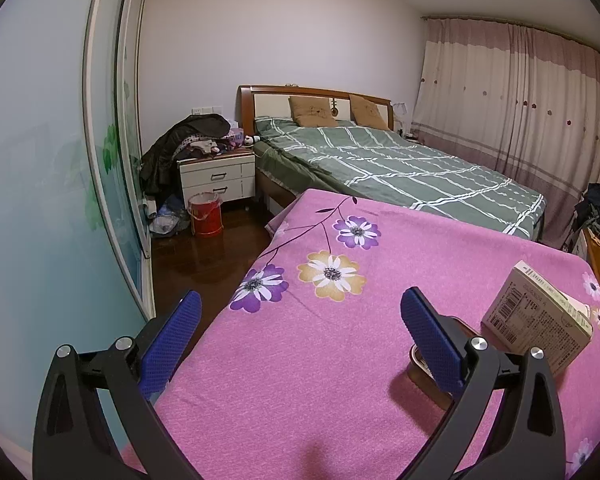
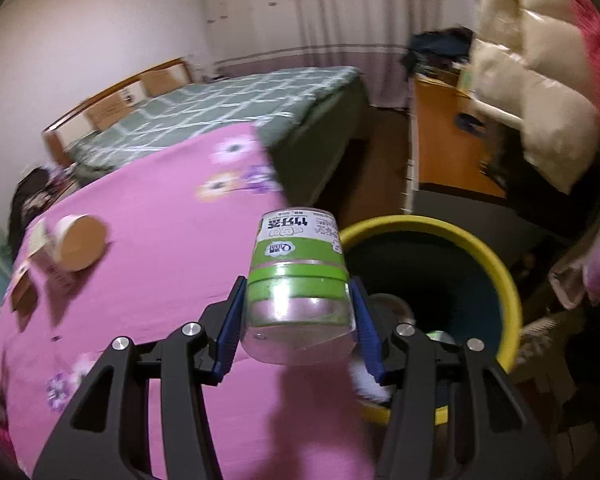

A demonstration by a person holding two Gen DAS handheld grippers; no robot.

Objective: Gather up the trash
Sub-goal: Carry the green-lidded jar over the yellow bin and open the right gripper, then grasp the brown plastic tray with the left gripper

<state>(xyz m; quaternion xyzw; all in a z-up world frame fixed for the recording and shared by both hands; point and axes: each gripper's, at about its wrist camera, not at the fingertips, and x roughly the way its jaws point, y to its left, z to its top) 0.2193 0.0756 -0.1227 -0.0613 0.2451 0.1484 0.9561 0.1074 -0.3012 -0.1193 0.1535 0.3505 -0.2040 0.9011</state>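
Clamped in right gripper (image 2: 298, 320), bottle (image 2: 298, 280) nearing yellow-rimmed bin (image 2: 512, 280) at three o'clock; early release risks floor; left gripper (image 1: 300, 340) agape, empty.

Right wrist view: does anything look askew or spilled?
Nothing spilled. The right gripper holds the bottle upside down, its label inverted, near the yellow-rimmed bin. A paper cup lies tipped on the pink cloth.

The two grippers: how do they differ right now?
The right gripper is shut on a green-labelled plastic bottle, while the left gripper is open and holds nothing. The right one is at the yellow-rimmed bin; the left is over the pink flowered cloth, beside a cardboard box. Both have blue pads on black fingers.
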